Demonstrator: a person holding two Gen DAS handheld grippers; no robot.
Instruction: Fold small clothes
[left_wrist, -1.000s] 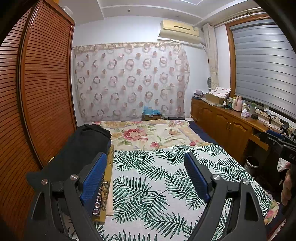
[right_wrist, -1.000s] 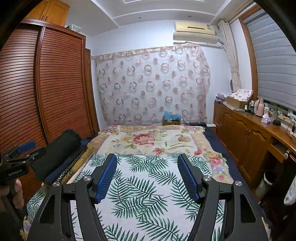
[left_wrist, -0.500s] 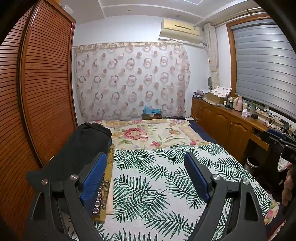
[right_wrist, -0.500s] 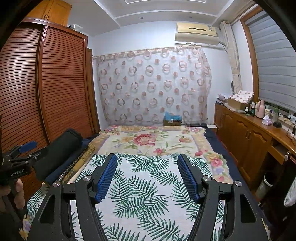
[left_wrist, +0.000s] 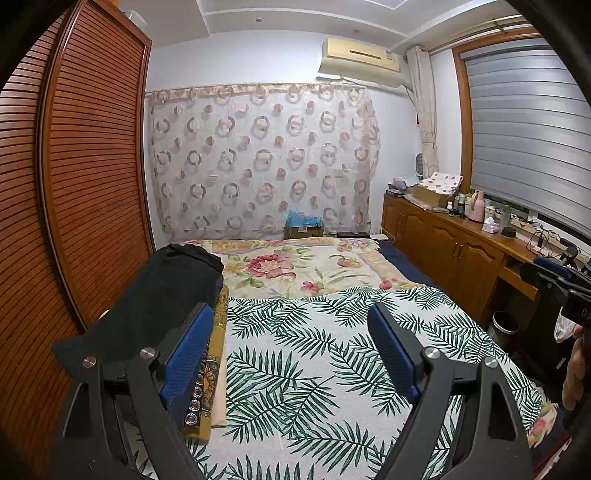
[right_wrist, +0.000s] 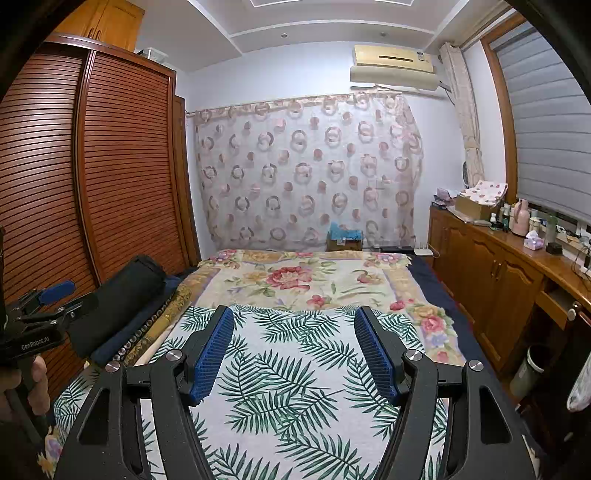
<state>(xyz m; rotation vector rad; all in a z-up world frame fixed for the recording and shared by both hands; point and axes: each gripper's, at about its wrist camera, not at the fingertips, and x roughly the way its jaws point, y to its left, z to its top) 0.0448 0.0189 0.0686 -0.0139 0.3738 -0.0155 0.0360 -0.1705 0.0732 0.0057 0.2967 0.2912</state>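
A white cloth with green palm leaves lies flat over the near half of the bed. My left gripper hovers above it, open, with nothing between its blue pads. My right gripper is over the same cloth, also open and empty. A hand holds each gripper: the left gripper shows at the left edge of the right wrist view, and the right gripper at the right edge of the left wrist view. A black bundle of fabric lies along the bed's left side.
A floral blanket covers the far half of the bed. A folded yellow patterned cloth lies beside the black bundle. A slatted wooden wardrobe stands at the left. A wooden cabinet with bottles runs along the right, with a bin below.
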